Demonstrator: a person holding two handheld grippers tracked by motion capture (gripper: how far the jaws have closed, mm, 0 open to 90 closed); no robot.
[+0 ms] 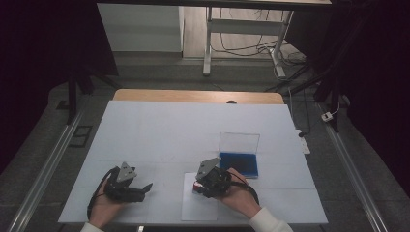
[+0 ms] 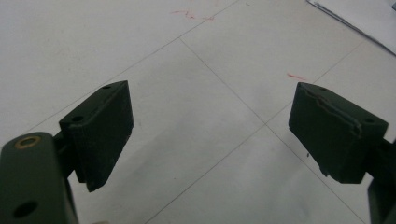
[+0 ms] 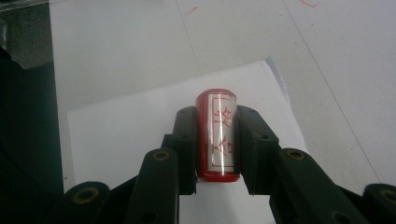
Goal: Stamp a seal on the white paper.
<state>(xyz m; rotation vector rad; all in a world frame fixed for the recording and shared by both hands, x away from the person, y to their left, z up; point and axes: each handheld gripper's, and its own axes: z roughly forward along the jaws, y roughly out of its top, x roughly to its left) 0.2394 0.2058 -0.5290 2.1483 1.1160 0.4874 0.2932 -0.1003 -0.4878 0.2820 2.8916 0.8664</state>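
A red cylindrical stamp with a white label and red characters sits between the jaws of my right gripper, which is shut on it over a white sheet of paper. From above, the right gripper holds the stamp at the top of that paper. Just behind it lies a blue ink pad with its clear lid swung open. My left gripper rests at the front left, and its jaws stand wide open over bare white table.
The white table cover reaches back to a wooden edge. Faint red marks dot the cover. Metal rails run along both sides of the table, and a desk frame with cables stands beyond it.
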